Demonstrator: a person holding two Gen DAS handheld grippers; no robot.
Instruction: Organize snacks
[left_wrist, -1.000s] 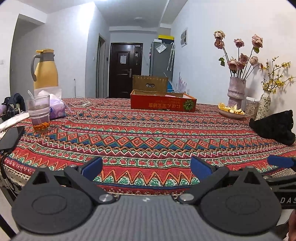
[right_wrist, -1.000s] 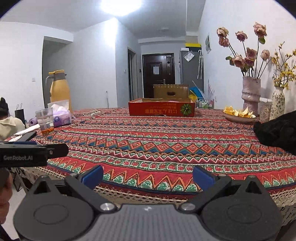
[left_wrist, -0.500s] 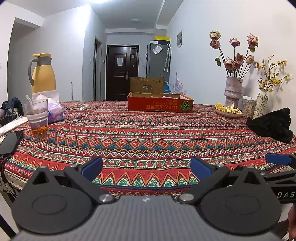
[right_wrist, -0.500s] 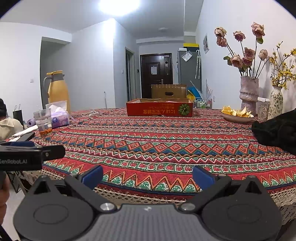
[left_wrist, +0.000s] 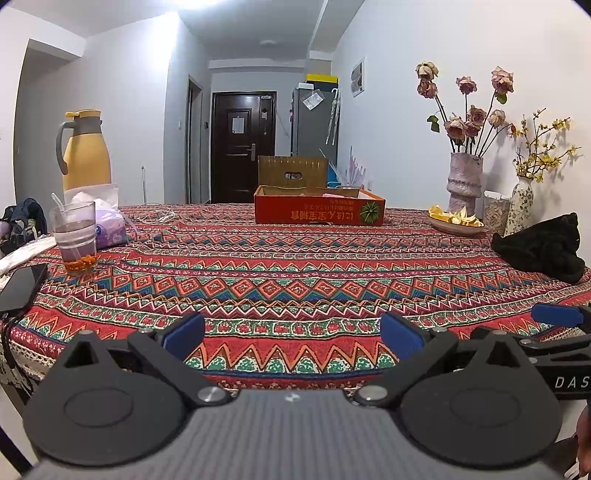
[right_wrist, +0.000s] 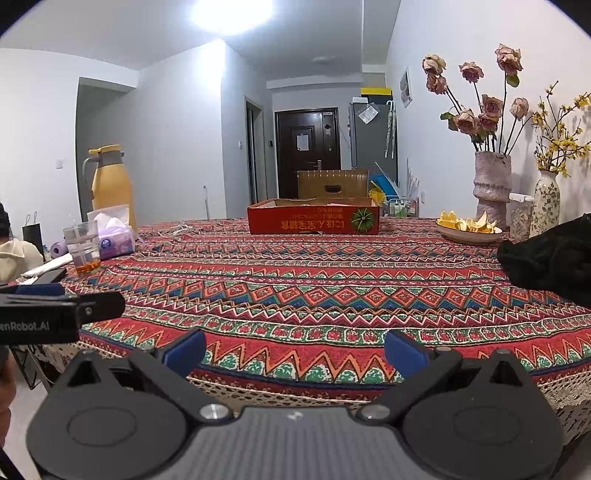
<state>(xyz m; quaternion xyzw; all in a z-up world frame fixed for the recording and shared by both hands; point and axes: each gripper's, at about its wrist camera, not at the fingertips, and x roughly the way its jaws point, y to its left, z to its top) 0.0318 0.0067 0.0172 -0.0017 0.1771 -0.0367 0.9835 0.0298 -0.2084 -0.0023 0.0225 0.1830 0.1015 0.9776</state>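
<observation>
A shallow red cardboard box (left_wrist: 319, 210) sits at the far middle of the patterned tablecloth (left_wrist: 295, 266); it also shows in the right wrist view (right_wrist: 314, 220). Its contents are mostly hidden by its wall. My left gripper (left_wrist: 292, 334) is open and empty, over the table's near edge. My right gripper (right_wrist: 295, 349) is open and empty, just before the near edge. Each gripper shows at the side of the other's view. No loose snacks are visible on the cloth.
A glass with a straw (left_wrist: 75, 240), tissue pack (left_wrist: 109, 225) and yellow jug (left_wrist: 85, 151) stand at left. A phone (left_wrist: 20, 286) lies at the left edge. A plate of peels (left_wrist: 456, 219), two flower vases (left_wrist: 465, 181) and a black cloth heap (left_wrist: 546, 247) are at right.
Both grippers have tilted and drawn back slightly, so the table sits a little lower and farther in view. Both stay open.
</observation>
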